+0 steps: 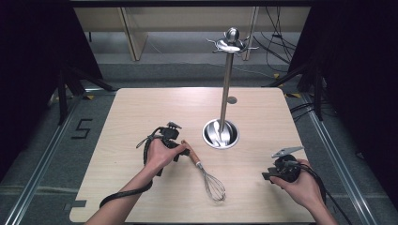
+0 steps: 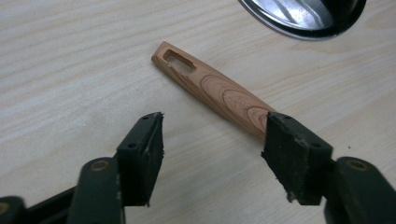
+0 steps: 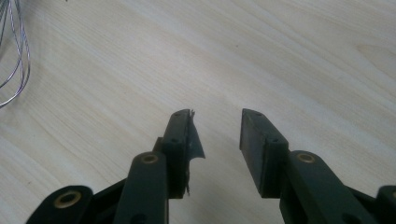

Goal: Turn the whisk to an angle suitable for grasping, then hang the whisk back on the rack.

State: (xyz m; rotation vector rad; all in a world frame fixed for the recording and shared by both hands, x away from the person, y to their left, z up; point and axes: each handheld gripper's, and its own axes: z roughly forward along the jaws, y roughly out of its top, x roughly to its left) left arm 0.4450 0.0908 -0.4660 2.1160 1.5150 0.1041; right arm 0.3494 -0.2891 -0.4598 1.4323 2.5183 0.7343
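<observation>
On the table (image 1: 141,112) stands a tall metal utensil stand (image 1: 225,89) with a round base. The step in hand seems to be the approach to pick up the whisk (image 1: 206,176), probably to hang it on the stand.

The whisk lies flat in front of the stand; its wooden handle (image 2: 215,91) points toward the base. The left gripper (image 2: 212,154) is spread wide, grasping nothing; the handle runs past its right jaw, not between the jaws. Next, it must shift sideways to straddle the handle, then close. The right gripper (image 3: 217,140) waits apart, also unclenched and empty.
</observation>
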